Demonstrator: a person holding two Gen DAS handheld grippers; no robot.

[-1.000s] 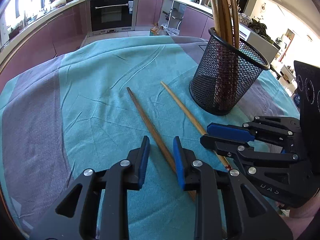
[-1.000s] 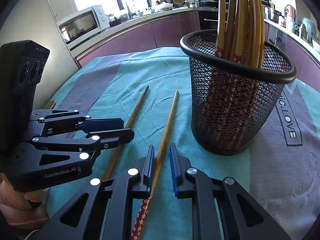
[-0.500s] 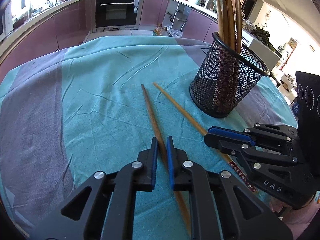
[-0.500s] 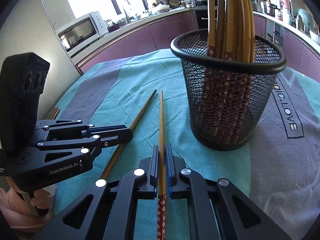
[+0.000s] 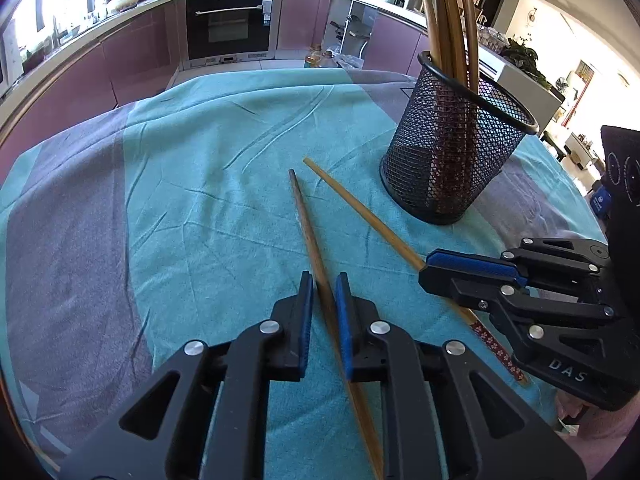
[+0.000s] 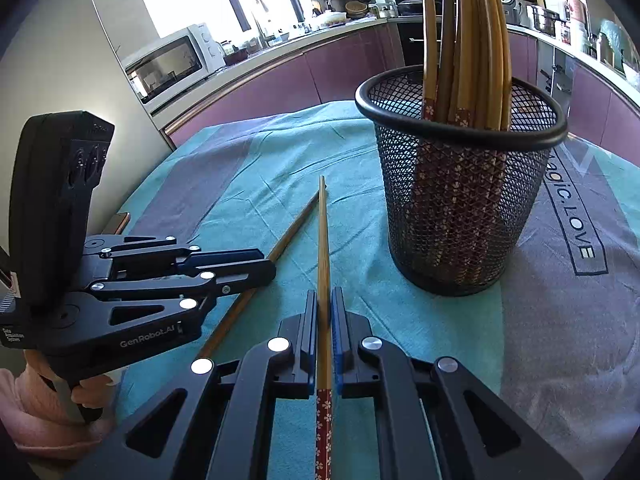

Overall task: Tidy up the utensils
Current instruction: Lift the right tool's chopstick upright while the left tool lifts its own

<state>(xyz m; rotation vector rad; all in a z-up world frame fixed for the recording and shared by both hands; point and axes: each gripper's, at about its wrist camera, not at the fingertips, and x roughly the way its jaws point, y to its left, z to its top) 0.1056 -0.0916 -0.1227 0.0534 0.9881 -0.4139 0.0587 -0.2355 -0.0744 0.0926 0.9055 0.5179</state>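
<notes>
Right gripper [image 6: 324, 316]: blue pads clamped tight on the lighter chopstick [image 6: 322, 248], whose floral red end trails back beneath the fingers and whose tip points to the left of the mesh holder [image 6: 460, 208]. Left gripper [image 5: 320, 292]: pads set narrowly either side of the darker chopstick [image 5: 306, 220], small gaps showing, so a firm grip cannot be confirmed. Mesh holder: upright on the teal cloth [image 5: 224, 184], filled with standing chopsticks [image 6: 468, 44], just right of both loose sticks.
</notes>
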